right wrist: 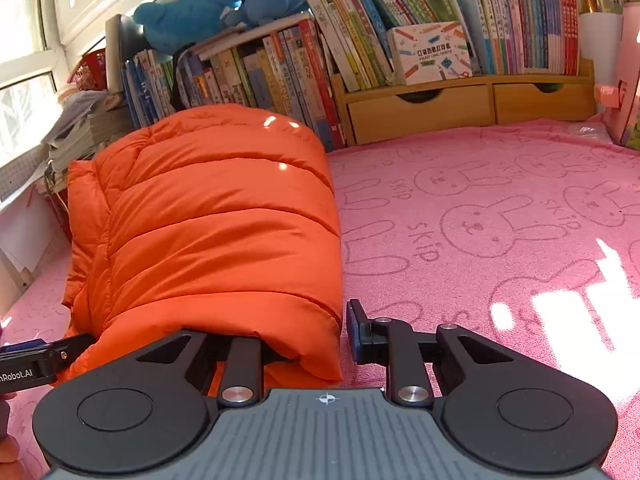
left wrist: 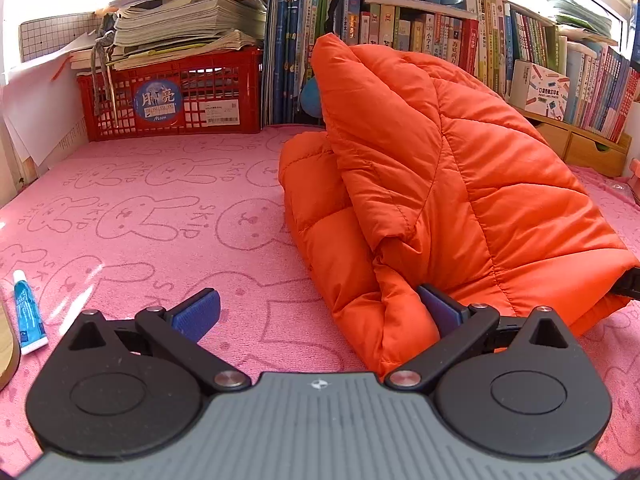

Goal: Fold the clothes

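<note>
A puffy orange quilted jacket (left wrist: 460, 184) lies folded in a thick bundle on the pink rabbit-print cloth (left wrist: 140, 208). My left gripper (left wrist: 320, 308) is open wide at the bundle's near left corner. Its right pad (left wrist: 438, 312) rests against the fabric and its left pad (left wrist: 198, 312) hovers over bare cloth. In the right wrist view the jacket (right wrist: 208, 220) fills the left half. My right gripper (right wrist: 294, 344) is nearly closed on the jacket's near right corner. Its left finger is hidden under the fabric and its right pad (right wrist: 354, 336) sits at the fabric's edge. The left gripper's body (right wrist: 28, 360) shows at that view's left edge.
A red crate (left wrist: 172, 96) topped with stacked papers stands at the back left. Rows of books (right wrist: 280, 68) and wooden drawers (right wrist: 420, 108) line the back, with blue plush toys (right wrist: 208, 4) on top. A small blue tube (left wrist: 28, 312) lies at the left. Pink cloth (right wrist: 500, 220) stretches right of the jacket.
</note>
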Available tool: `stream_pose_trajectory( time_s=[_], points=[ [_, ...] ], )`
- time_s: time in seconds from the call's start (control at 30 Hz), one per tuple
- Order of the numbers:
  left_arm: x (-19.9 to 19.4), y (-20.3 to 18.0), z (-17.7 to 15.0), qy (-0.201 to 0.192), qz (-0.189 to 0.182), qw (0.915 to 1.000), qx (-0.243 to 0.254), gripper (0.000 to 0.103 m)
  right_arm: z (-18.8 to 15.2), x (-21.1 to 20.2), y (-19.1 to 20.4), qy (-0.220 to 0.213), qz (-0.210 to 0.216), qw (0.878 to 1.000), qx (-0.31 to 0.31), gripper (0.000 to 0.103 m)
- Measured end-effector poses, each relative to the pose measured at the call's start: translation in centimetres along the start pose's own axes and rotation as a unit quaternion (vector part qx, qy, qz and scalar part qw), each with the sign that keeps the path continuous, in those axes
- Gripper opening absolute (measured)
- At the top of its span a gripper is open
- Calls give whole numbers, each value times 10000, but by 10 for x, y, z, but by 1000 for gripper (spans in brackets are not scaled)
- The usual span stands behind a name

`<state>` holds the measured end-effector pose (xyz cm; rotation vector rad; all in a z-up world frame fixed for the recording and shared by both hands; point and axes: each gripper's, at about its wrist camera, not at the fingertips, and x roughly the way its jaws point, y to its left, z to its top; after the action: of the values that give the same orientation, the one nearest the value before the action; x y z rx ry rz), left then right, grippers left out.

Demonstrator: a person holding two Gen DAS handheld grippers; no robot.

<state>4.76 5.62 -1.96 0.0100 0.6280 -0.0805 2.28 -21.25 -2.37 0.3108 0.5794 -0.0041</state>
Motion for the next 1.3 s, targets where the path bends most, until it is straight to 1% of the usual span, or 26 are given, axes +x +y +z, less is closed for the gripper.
stream_pose_trajectory(
  time_s=[0.1,0.17,0.2,0.27,0.33,0.37,0.43,0.47,0.5,0.53,0.57,0.6,0.63,0.67,0.8,0.87,0.9,0.93,0.97,1.0,1.07,1.1,1.17,1.23,1.27,1.3],
  points=[
    [2,3,3,22,-5,10000,44,103,-5,-20,1,-202,-79,9994,271,17],
    [4,5,5,45,22,10000,23,103,-7,-35,10,-486,-221,9985,109,16],
    [6,5,6,53,43,10000,12,103,-7,-39,16,-568,-274,9980,-5,14],
    [6,7,6,36,141,9999,-4,103,-9,-43,24,-569,-300,9978,-156,10],
    [6,8,5,20,160,9999,-28,103,-11,-44,23,-297,47,9993,-228,10],
    [5,9,5,21,142,9999,-48,103,-12,-45,20,-166,296,9992,-229,12],
    [6,11,5,52,90,9999,-109,103,-10,-50,2,-25,900,9959,30,19],
    [6,12,5,79,67,9998,-146,103,-7,-51,-11,13,1216,9922,283,23],
    [6,13,6,110,50,9997,-189,103,0,-50,-27,28,1544,9858,662,38],
    [6,14,7,143,35,9996,-243,103,6,-48,-44,42,1868,9769,1039,50],
    [7,14,7,167,24,9994,-299,103,13,-43,-60,68,2187,9655,1414,77],
    [7,14,7,180,19,9992,-342,103,22,-31,-75,124,2453,9534,1753,99],
    [7,14,6,192,14,9991,-386,103,31,-17,-88,198,2645,9424,2037,103],
    [7,13,6,198,15,9990,-412,103,39,-3,-95,315,2754,9349,2216,103],
    [4,11,6,186,42,9991,-391,103,62,56,-90,1050,2673,9300,2292,103],
    [4,11,7,190,31,9992,-356,103,64,80,-74,1471,2764,9242,2185,100],
    [4,12,8,195,41,9992,-347,103,59,84,-62,1602,2736,9245,2115,71],
    [3,13,9,205,91,9992,-334,103,55,88,-51,1733,2707,9246,2045,59],
    [2,15,11,215,149,9992,-312,103,52,88,-42,1775,2674,9264,1968,55],
    [1,17,12,225,207,9991,-290,103,49,82,-38,1715,2658,9288,1928,48],
    [-7,24,18,217,368,9985,-350,103,43,70,-35,1744,2710,9250,2015,42],
    [-12,28,22,159,440,9981,-408,103,38,66,-33,1853,2765,9197,2081,40],
    [-28,35,30,-132,519,9971,-535,103,23,59,-26,2169,2932,9066,2122,40],
    [-45,35,38,-531,522,9955,-591,103,8,52,-19,2455,3147,8926,2097,40],
    [-51,30,43,-712,466,9948,-559,103,3,49,-15,2536,3227,8881,2068,41],
    [-52,22,49,-870,355,9945,-470,103,0,47,-13,2564,3263,8875,2002,44]
  ],
)
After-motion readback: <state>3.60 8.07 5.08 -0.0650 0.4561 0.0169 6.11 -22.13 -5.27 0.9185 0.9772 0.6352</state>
